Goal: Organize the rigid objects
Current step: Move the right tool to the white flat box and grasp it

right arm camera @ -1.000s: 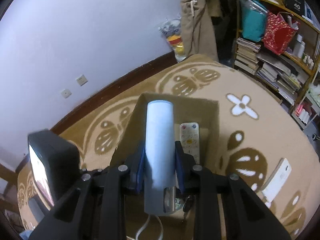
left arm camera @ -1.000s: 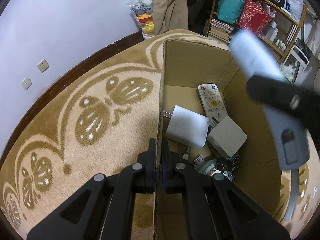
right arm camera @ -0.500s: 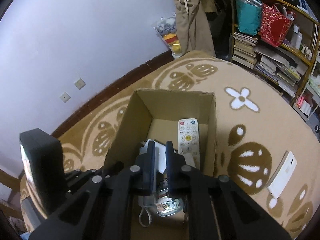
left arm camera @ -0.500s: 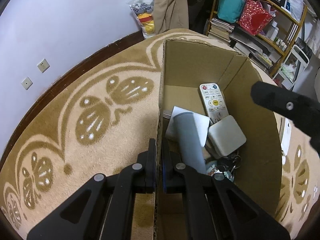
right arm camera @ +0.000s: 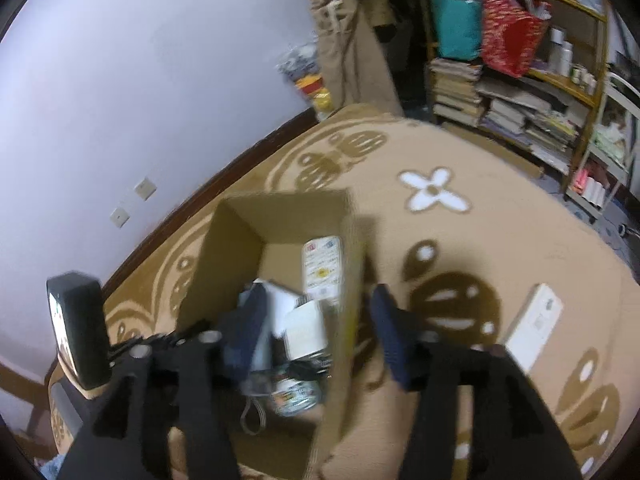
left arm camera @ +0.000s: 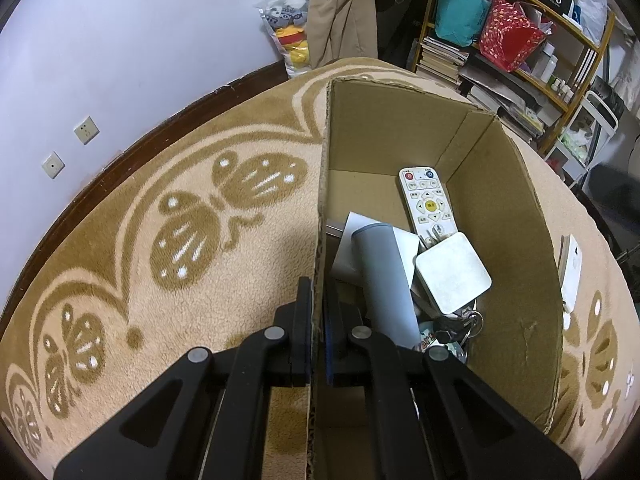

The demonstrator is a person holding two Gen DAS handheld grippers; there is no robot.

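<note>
A cardboard box point(left arm camera: 516, 216) sits on the carpet. My left gripper point(left arm camera: 318, 312) is shut on the box's left wall. Inside lie a grey cylinder point(left arm camera: 384, 280), a white remote point(left arm camera: 426, 204), a white square device point(left arm camera: 452, 272), a white paper, keys and a round tin. In the right wrist view my right gripper point(right arm camera: 320, 332) is open and empty above the box's right wall point(right arm camera: 348, 280), with the cylinder point(right arm camera: 260, 340) below its left finger. A white flat device point(right arm camera: 532, 328) lies on the carpet right of the box; it also shows in the left wrist view point(left arm camera: 572, 268).
The patterned tan carpet point(left arm camera: 160, 240) surrounds the box. A wall with sockets point(left arm camera: 86, 130) runs behind. Shelves with books and bags point(left arm camera: 500, 40) stand at the back right. A bag of toys point(left arm camera: 290, 40) and hanging clothes lean against the wall.
My right gripper let go of the grey cylinder, which now lies in the box. The gripper has opened wide and moved up and to the right. The left gripper has not moved.
</note>
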